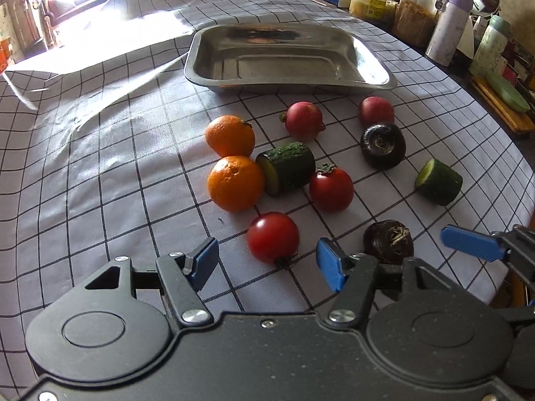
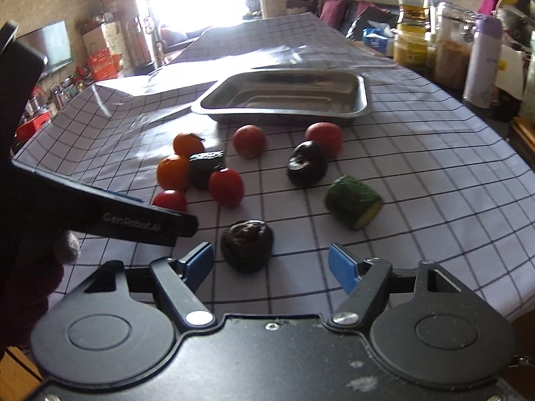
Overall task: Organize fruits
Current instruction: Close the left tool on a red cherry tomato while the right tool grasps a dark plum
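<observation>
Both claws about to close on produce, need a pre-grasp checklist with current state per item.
1. Left claw open, round red tomato between its fingers, untouched: ok.
2. Right claw open, dark wrinkled round fruit centred ahead: ok.
3. Rectangular steel tray holds nothing: ok.
4. Neighbours clear of tomato: ok; the two oranges sit apart from it.
5. Claws clear of each other: cannot tell; they are close.
6. Fruit firmness: cannot tell.

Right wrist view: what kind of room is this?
Likely a home living or dining room: a wall TV, a cushioned sofa, and a checked tablecloth with jars and a thermos along its edge.
</observation>
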